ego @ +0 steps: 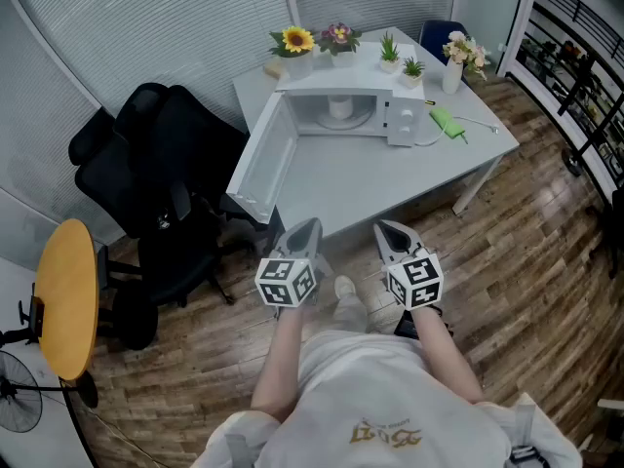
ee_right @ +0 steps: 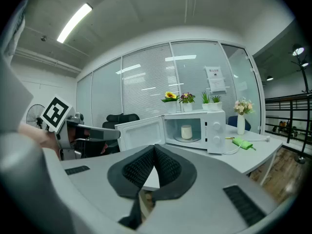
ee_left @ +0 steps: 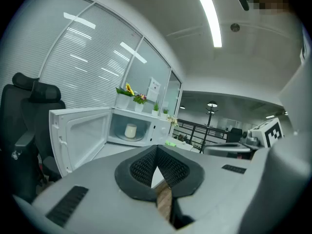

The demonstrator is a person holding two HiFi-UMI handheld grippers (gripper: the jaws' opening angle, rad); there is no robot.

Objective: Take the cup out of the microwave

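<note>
A white cup (ego: 339,107) (ee_left: 130,130) (ee_right: 186,131) stands on the turntable inside the white microwave (ego: 341,115) (ee_left: 146,128) (ee_right: 195,126), whose door (ego: 261,162) (ee_left: 80,138) (ee_right: 140,134) is swung wide open to the left. The microwave sits on a white table (ego: 390,178). My left gripper (ego: 303,233) (ee_left: 155,162) and right gripper (ego: 392,233) (ee_right: 154,160) are held side by side in front of the table's near edge, well short of the microwave. Both are shut with nothing between the jaws.
A black office chair (ego: 161,174) stands left of the open door. Potted flowers (ego: 296,43) line the table's back edge, with a vase (ego: 453,71) and a green object (ego: 448,123) to the microwave's right. A round yellow table (ego: 68,295) is at far left.
</note>
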